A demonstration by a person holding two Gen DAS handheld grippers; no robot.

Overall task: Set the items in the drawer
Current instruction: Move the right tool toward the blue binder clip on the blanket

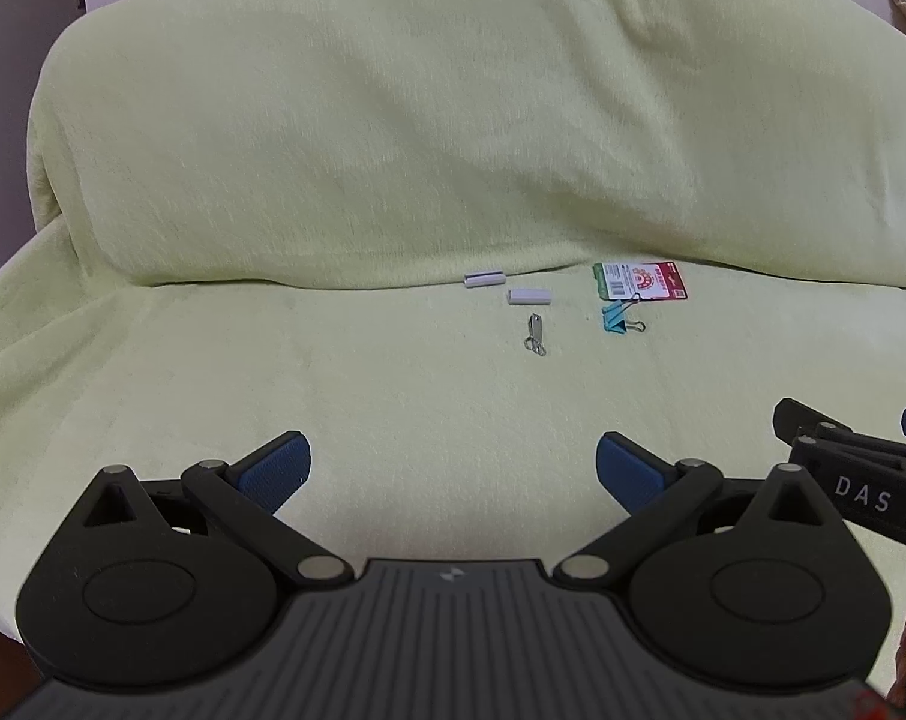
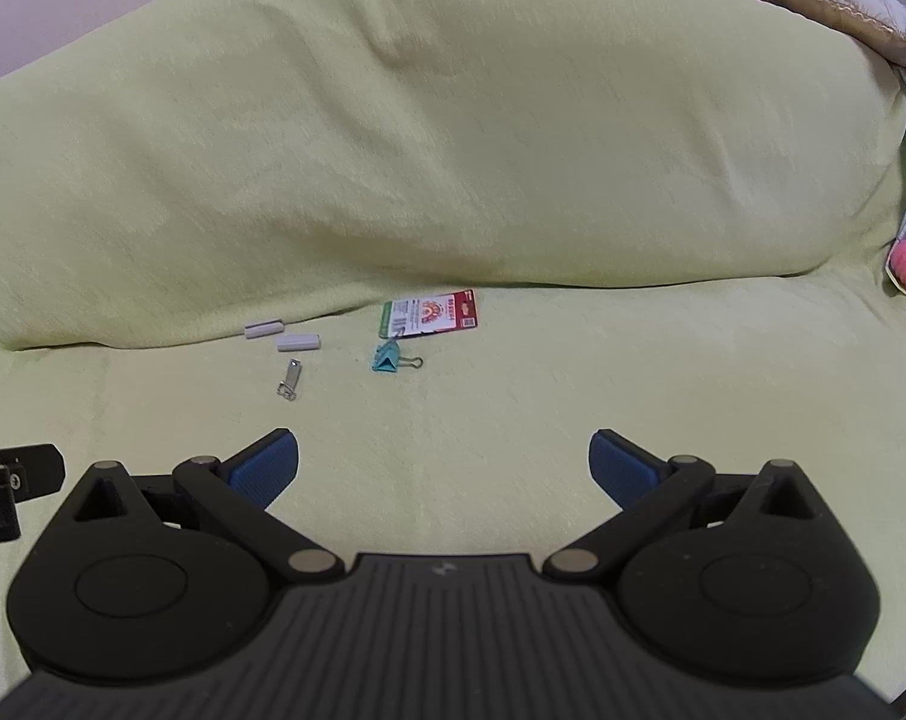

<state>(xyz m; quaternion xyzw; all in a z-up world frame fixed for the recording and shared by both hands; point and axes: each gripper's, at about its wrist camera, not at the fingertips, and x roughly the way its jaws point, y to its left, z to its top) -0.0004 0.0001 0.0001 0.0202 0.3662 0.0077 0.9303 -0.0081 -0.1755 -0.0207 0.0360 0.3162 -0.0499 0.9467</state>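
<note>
1. The sofa (image 1: pixel 393 150), draped in a pale green cover, carries everything; I count one sofa, and no drawer shows in either view, so I cannot tell where the items are meant to end up.
2. My two hand-held grippers hang low over the seat: the left hand-held gripper (image 1: pixel 453 474) and the right hand-held gripper (image 2: pixel 444 468) both have their blue pads spread wide with nothing between them (side by side, I judge, so either can reach the cluster).
3. One printed red-and-green card (image 2: pixel 432 313) lies flat by the backrest crease.
4. Two small white blocks (image 2: pixel 299 341) lie near each other, apart.
5. One teal binder clip (image 2: pixel 393 357) sits just in front of the card.
6. One small metal clip (image 2: pixel 291 378) with a ring lies nearest me.
</note>
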